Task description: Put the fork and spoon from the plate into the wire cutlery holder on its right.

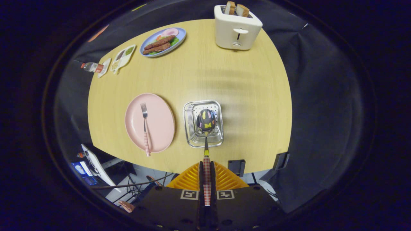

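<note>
You have the spoon (pixel 205 123) pinched by its checked handle, the jaws pressed together on it, and its bowl hangs over the open top of the holder (pixel 203 123). The gripper (pixel 207 179) looks steeply down on the desk (pixel 250 96) from above, aimed along the spoon, so your hand appears raised well over the near edge with the tool pointing down and forward.

The risk now is the release. If you let go while the bowl is over the holder's near wall rather than its middle, the spoon could catch the wire rim and tip out onto the desk. How high the bowl sits above the rim cannot be told from this angle, so a drop from too high might bounce the spoon or shift the light holder. The handle is long and held near its end; any wobble in your wrist will swing the bowl wide, likely toward the plate (pixel 160 128) just left of the holder.

The fork (pixel 145 126) lies on that plate, tines away from you, its handle tip reaching over the near rim. That overhang will help the next pick, but a careless pass could knock it off the plate.
</note>
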Action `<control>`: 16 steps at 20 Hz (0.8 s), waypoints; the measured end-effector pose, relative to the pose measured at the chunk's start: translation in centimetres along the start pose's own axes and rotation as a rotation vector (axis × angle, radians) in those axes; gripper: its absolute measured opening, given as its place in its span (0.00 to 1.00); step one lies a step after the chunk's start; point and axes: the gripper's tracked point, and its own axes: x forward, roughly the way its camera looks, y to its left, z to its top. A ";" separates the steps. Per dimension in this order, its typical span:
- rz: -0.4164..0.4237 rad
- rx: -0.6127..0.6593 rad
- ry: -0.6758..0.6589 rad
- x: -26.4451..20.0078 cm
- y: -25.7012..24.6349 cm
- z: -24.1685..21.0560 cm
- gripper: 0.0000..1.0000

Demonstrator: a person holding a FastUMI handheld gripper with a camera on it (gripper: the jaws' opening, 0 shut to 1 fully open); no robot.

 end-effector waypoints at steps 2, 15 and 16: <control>-0.004 0.015 0.029 0.6 -0.1 0.5 0.06; 0.020 0.025 -0.376 -3.1 0.3 7.3 0.82; 0.035 0.011 -0.453 -4.2 1.1 7.7 0.86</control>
